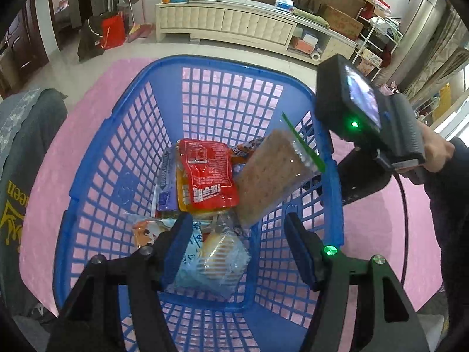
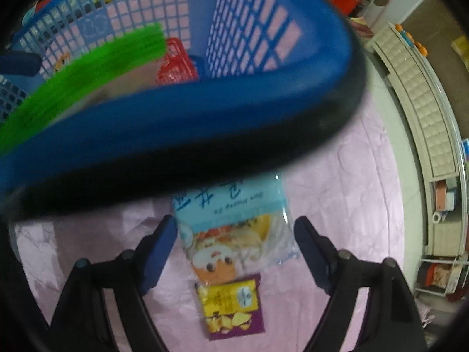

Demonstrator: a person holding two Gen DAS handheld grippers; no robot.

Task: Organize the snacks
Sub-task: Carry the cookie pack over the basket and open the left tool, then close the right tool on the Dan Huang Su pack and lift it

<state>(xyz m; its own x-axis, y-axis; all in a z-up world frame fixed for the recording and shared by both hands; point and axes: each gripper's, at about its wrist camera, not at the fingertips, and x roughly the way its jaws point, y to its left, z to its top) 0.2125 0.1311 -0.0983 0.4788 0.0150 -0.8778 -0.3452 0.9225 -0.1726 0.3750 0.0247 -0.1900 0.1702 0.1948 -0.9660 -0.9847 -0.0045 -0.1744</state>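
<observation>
The light-blue cartoon snack pack (image 2: 231,234) lies on the pink cloth (image 2: 337,205) just outside the blue basket (image 2: 205,117), between the right gripper (image 2: 236,234)'s spread, empty jaws, a yellow-purple packet (image 2: 231,308) at its six o'clock. To grab it cleanly, I'd pinch the pack's middle only, clear of that packet. The left gripper (image 1: 234,231) hangs open and empty over the basket's snacks, so keep it at nine o'clock, clear of the drop.

One blue plastic lattice basket (image 1: 96,182) stands on one pink cloth (image 1: 96,88). At least six snack packs can be counted in it: one red foil pouch (image 1: 206,173), one clear green-edged bag of brown crackers (image 1: 269,176), one purple packet (image 1: 165,184), one clear-wrapped bun (image 1: 218,259), one cartoon-face pack (image 1: 145,231) and one orange wrapper (image 1: 243,149). Outside the basket, two packs lie on the cloth: one light-blue cartoon-chef bag (image 2: 231,228) and one purple-and-yellow chip packet (image 2: 231,305).
</observation>
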